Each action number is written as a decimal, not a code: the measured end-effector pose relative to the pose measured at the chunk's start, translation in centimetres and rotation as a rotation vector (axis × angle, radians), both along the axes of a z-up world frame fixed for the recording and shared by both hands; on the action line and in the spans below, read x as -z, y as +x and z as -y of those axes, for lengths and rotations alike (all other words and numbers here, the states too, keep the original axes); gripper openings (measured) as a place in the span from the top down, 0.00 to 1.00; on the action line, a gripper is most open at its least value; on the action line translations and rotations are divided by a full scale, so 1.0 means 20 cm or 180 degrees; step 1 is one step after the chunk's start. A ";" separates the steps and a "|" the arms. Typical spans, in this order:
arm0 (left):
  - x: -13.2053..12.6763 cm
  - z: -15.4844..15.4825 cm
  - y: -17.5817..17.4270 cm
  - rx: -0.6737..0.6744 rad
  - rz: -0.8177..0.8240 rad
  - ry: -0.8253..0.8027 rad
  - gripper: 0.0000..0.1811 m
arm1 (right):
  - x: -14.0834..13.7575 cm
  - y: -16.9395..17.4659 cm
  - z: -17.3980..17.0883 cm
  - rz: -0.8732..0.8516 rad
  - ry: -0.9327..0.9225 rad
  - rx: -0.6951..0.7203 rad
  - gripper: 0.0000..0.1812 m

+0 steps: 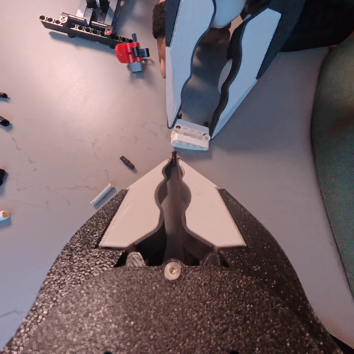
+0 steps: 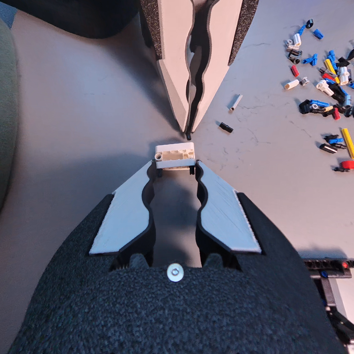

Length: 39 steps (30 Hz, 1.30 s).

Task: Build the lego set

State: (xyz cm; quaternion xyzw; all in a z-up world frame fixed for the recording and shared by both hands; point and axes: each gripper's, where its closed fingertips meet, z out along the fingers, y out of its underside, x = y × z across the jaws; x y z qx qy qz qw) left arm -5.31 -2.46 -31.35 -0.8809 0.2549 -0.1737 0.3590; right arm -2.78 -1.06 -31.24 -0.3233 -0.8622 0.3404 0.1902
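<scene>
My left gripper is shut on a small black pin, whose tip sticks out past the fingertips. It also shows in the right wrist view with the pin pointing at the white piece. My right gripper is shut on a white holed block with two black pins on its near side, held just above the grey table. In the left wrist view the right gripper holds the block just beyond the pin's tip, a small gap between them.
A loose black pin and a grey tube lie left of my left gripper. A black beam assembly with a red part lies far left. A pile of several small coloured pieces lies at the right. A green chair edges the table. The tips of both grippers are at nearly the same place.
</scene>
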 end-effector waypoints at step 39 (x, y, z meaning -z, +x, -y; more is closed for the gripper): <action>-0.05 0.03 0.06 -0.0130 0.0425 -0.0501 0.98 | -0.01 0.01 0.05 -0.0108 0.0430 -0.0259 0.78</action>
